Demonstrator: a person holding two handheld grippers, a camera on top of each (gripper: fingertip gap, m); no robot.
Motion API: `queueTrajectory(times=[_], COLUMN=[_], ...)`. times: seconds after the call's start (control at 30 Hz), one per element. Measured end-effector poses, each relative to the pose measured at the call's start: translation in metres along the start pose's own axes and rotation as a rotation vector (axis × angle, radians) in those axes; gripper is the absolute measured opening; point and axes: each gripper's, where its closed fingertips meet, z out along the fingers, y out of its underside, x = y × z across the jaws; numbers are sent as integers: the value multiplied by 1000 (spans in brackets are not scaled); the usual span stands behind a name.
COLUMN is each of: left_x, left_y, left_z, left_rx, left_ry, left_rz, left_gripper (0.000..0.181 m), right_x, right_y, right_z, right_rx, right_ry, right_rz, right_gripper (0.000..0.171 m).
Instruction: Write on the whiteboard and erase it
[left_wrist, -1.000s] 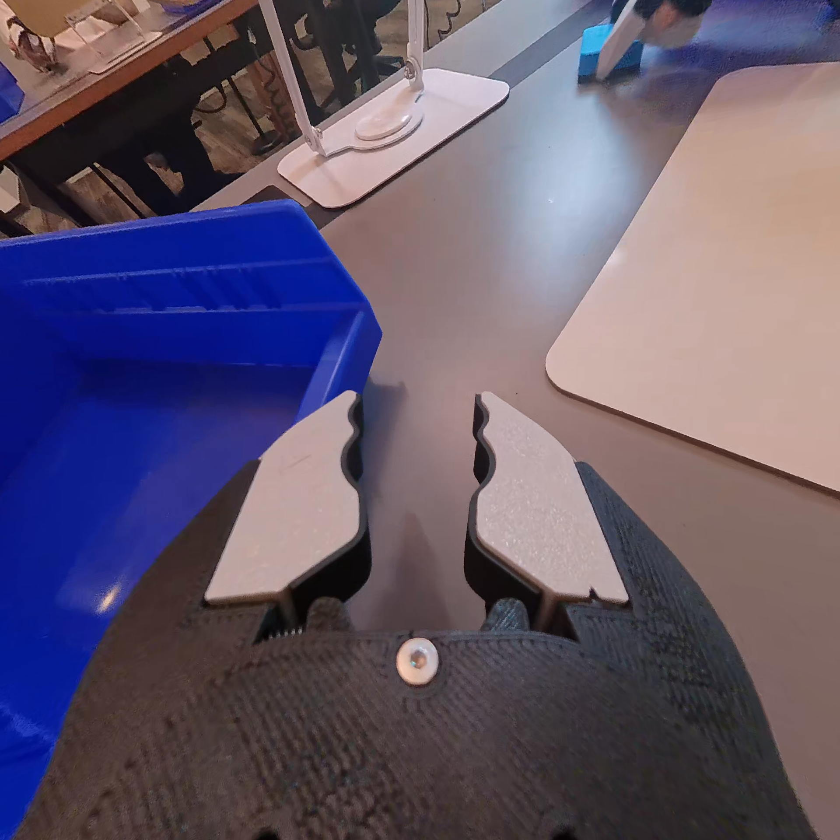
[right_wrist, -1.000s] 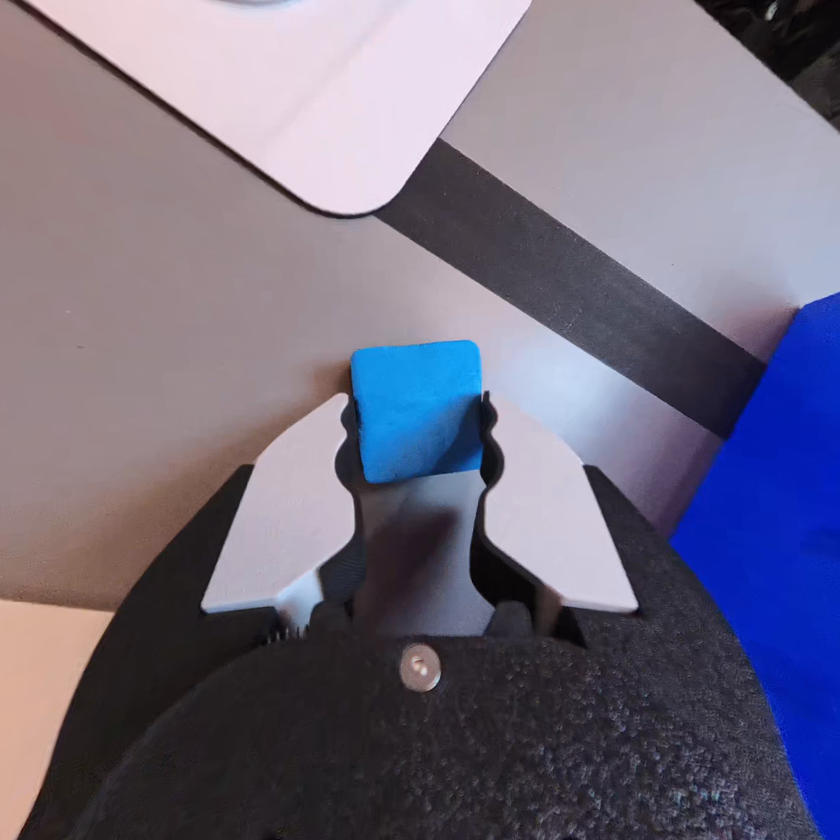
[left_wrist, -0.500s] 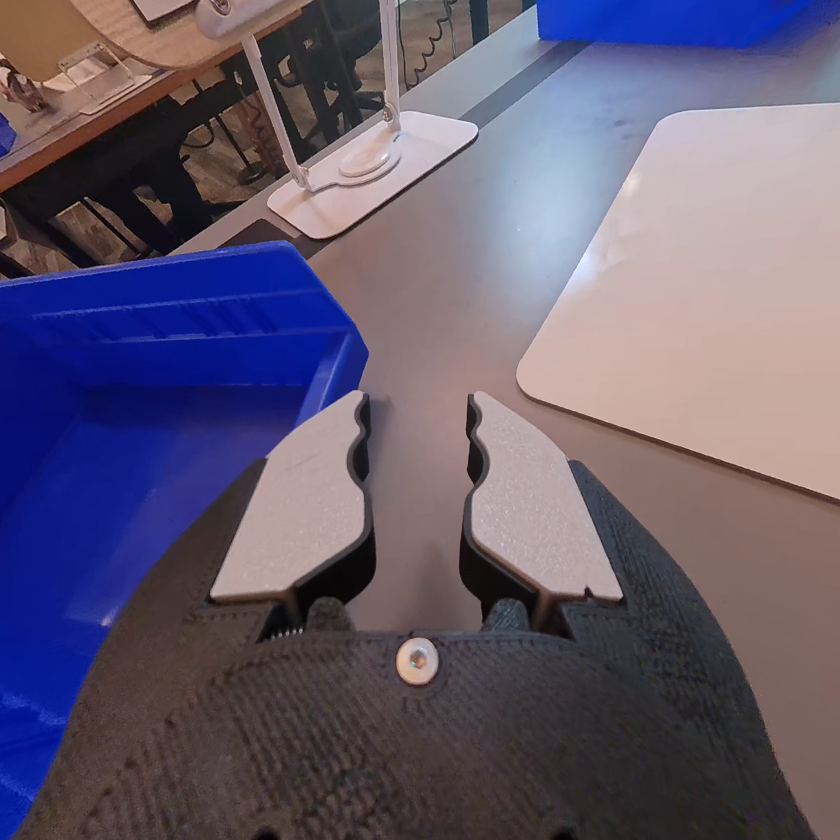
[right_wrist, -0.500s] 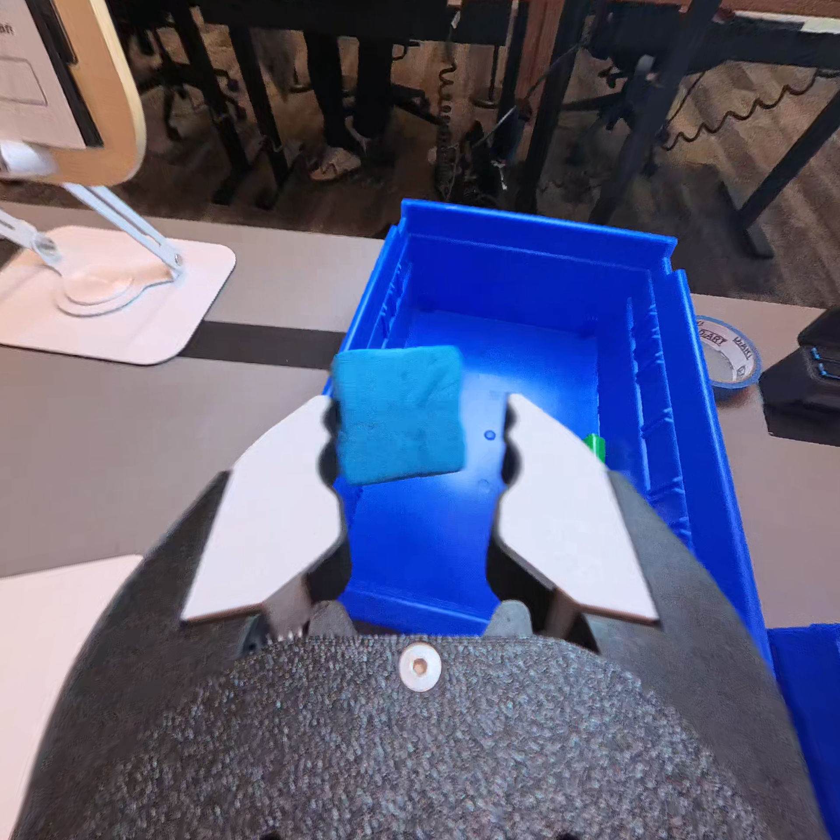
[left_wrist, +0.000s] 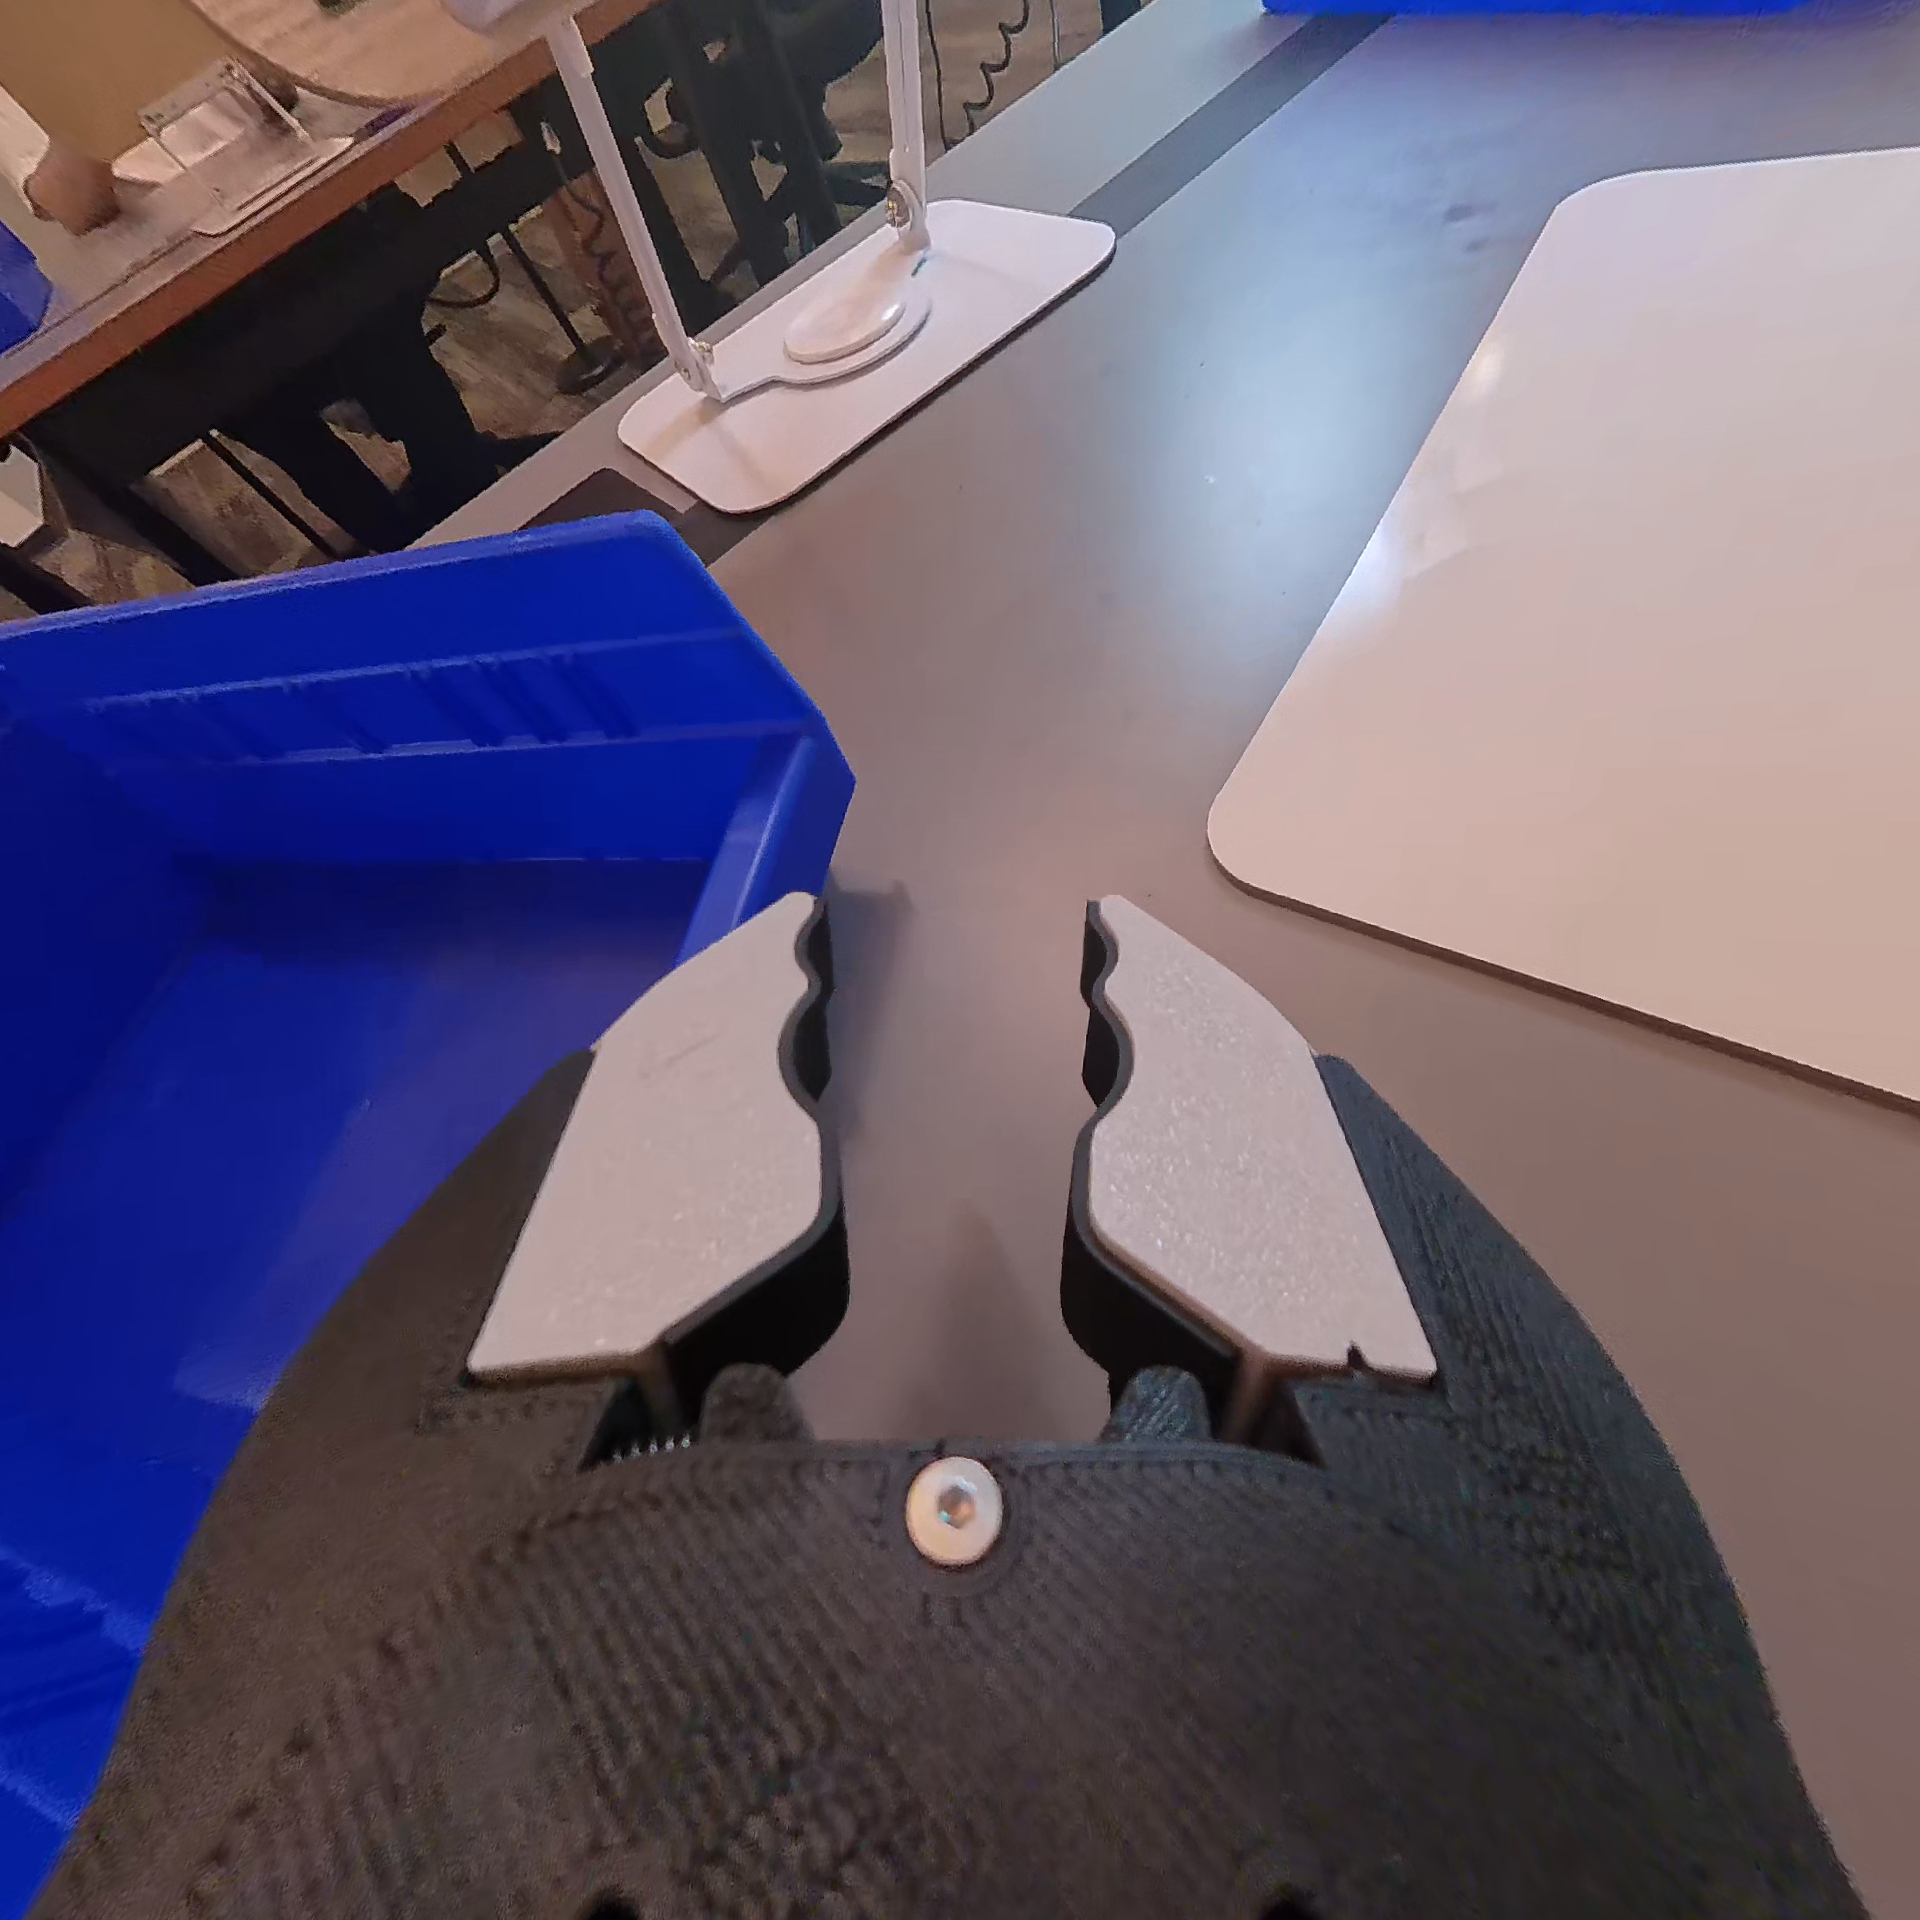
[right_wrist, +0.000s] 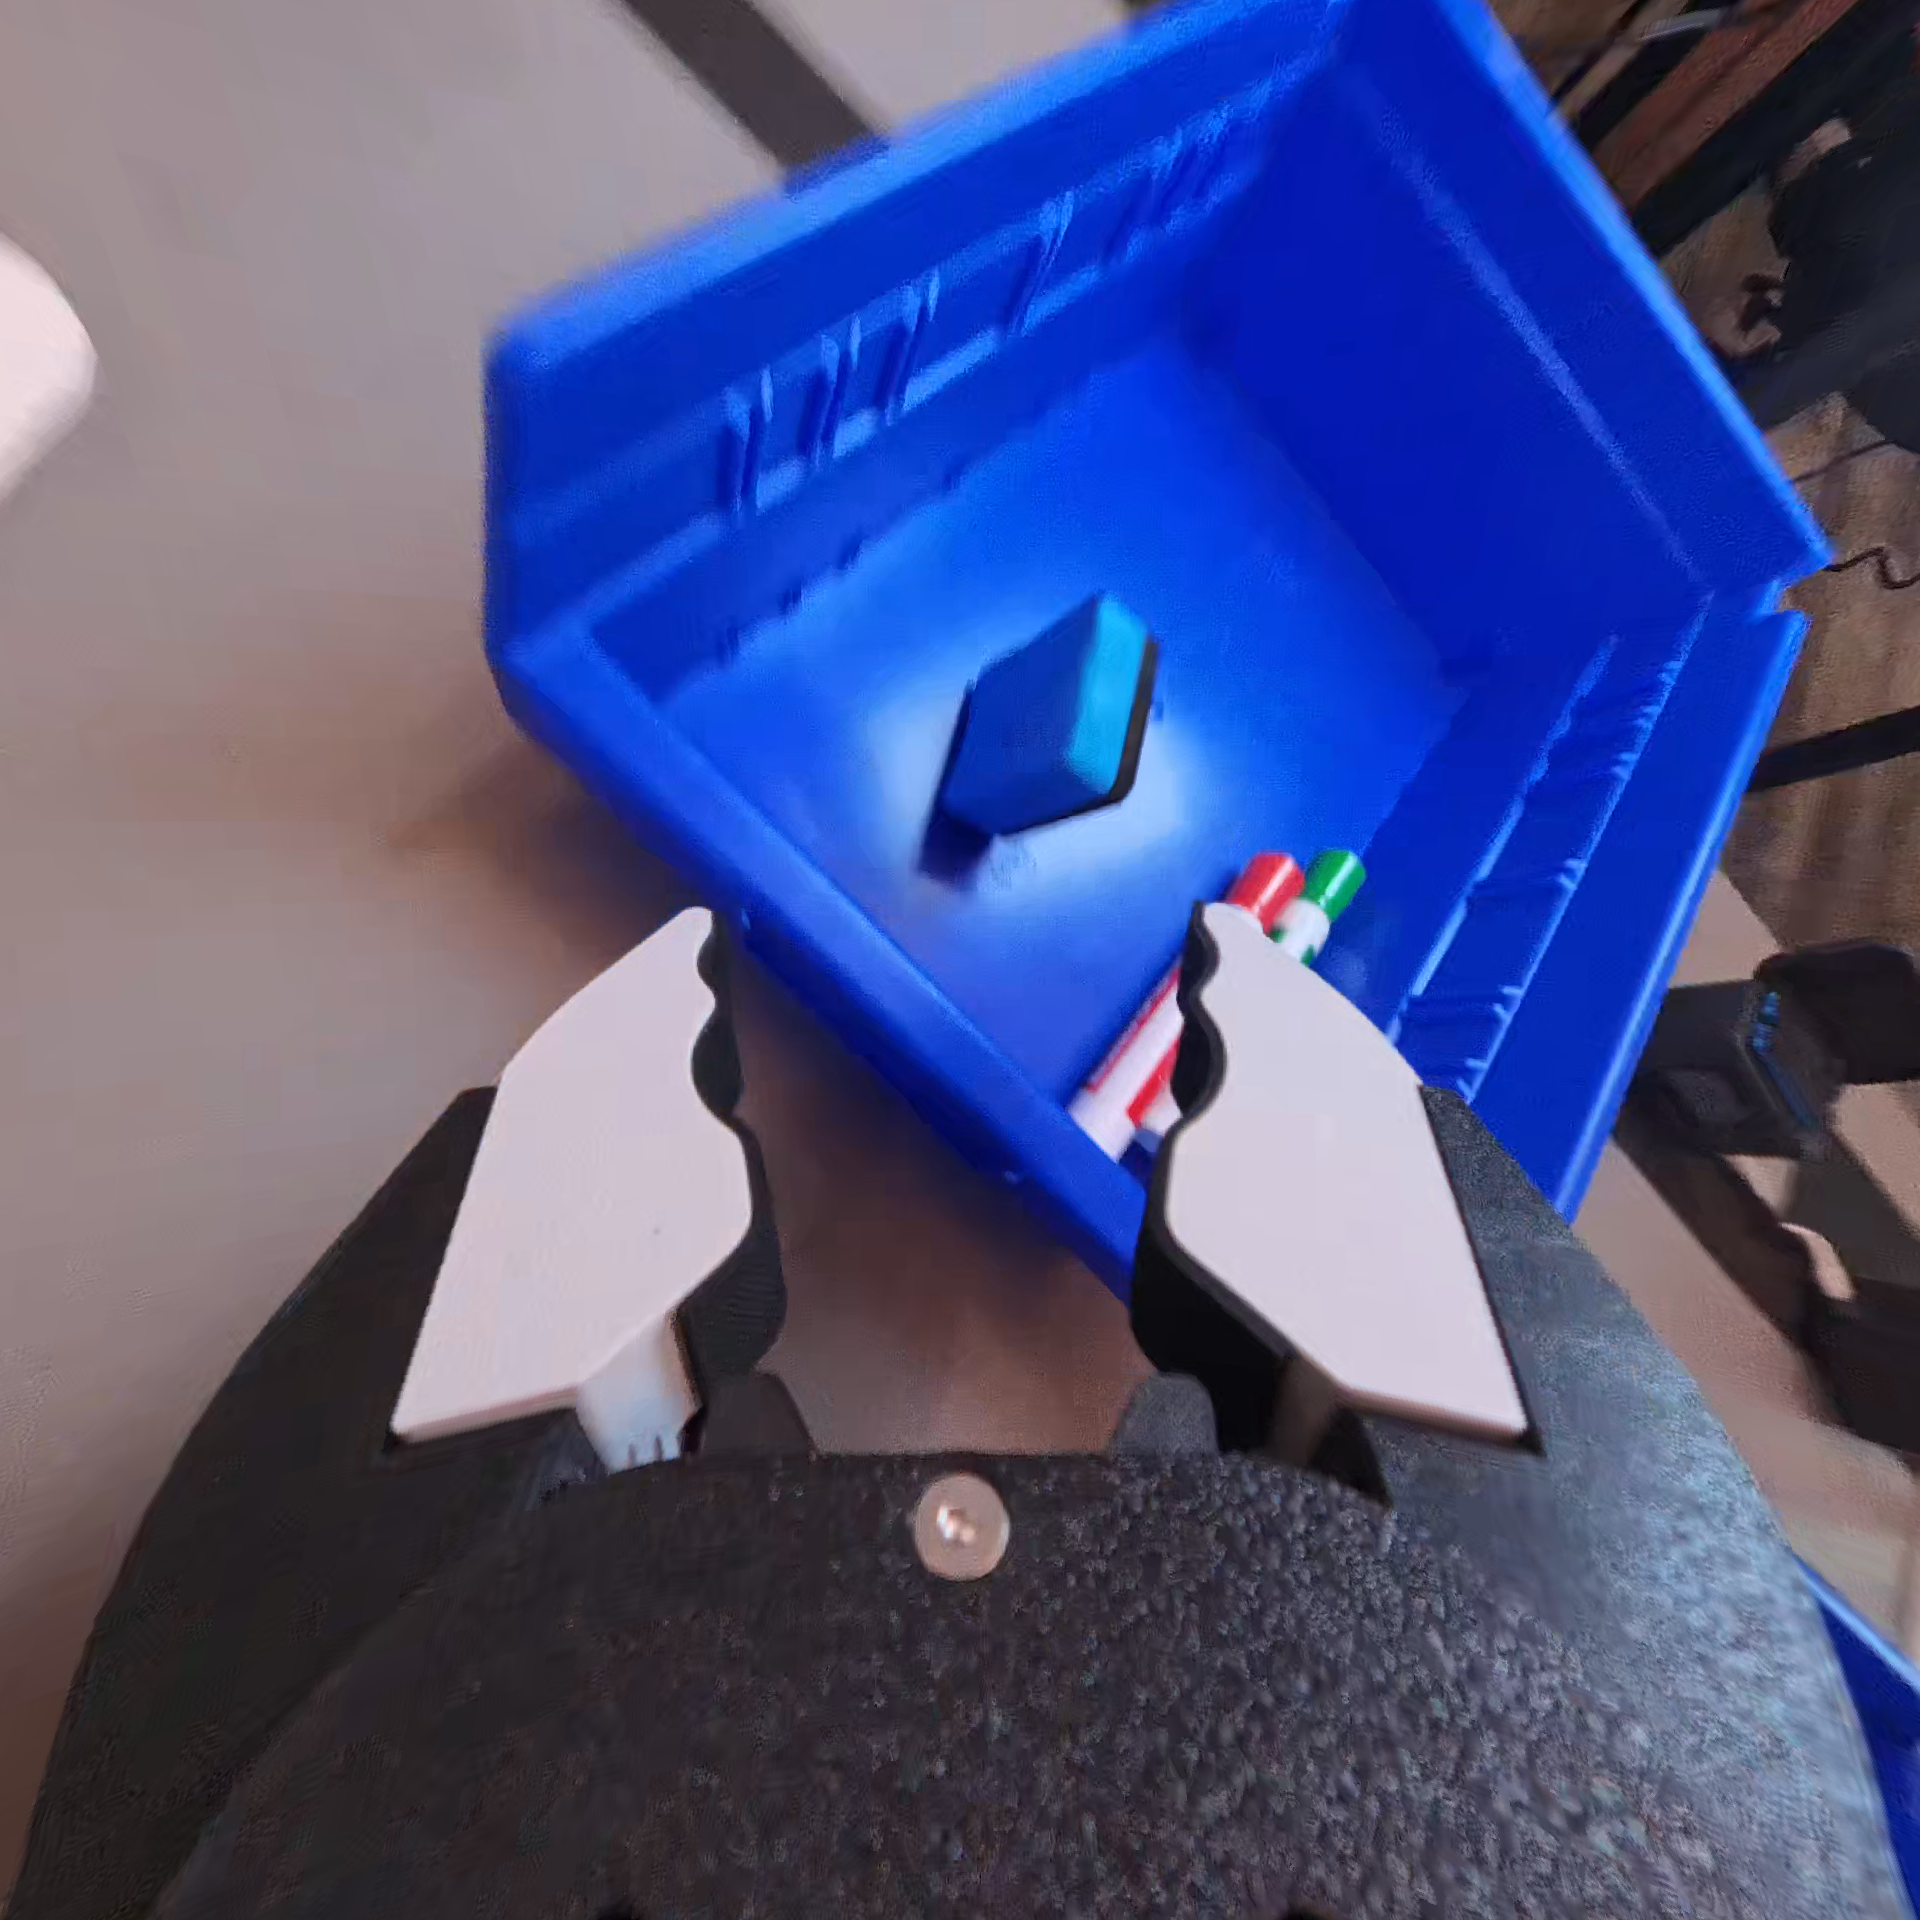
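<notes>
The white whiteboard (left_wrist: 1621, 644) lies flat on the grey table at the right of the left wrist view, with no marks visible on it. My left gripper (left_wrist: 956, 925) is open and empty, low over the table beside a blue bin (left_wrist: 343, 935). In the right wrist view, my right gripper (right_wrist: 956, 930) is open and empty above the near wall of another blue bin (right_wrist: 644, 436). The blue eraser (right_wrist: 1049, 722) is inside that bin, tilted and blurred. A red marker (right_wrist: 1252, 894) and a green marker (right_wrist: 1325, 894) lie along the bin's right side.
A white lamp base (left_wrist: 862, 353) with thin arms stands at the table's far edge. A dark strip (left_wrist: 1184, 156) crosses the table. Desks and chair legs stand beyond the edge. A dark object (right_wrist: 1787, 1049) sits right of the bin.
My right gripper carried the eraser from the table over the bin, opened, and let it go; the eraser is now inside the bin. My left gripper stayed open and shifted slightly.
</notes>
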Motion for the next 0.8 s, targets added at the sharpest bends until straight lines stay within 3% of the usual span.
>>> queueTrajectory(times=[0.1,0.23,0.37,0.43,0.67,0.73,0.8], left_x=[-2,-7,-15,-21,-45,-51,-60], left_y=[3,7,13,16,45,53,59], left_z=[3,7,11,11,19,19,18], left_rx=[-12,-45,-108,-144,-368,-427,-470], left_ry=[-6,-34,-80,-115,-179,-191,-225], left_rz=[-2,29,89,129,226,273,355], left_gripper=[47,48,51,53,70,63,44], right_x=[-8,-12,-17,-18,-45,-60,-77], right_y=[29,36,41,40,42,37,33], right_z=[15,32,44,42,20,7,-10], right_rx=[-145,-225,-303,-326,-302,-264,-236], right_ry=[-9,-44,-116,-97,-45,-25,-3], right_rz=[-142,-247,-329,-449,-566,-584,-615], right_gripper=[82,77,55,35,32,31,30])
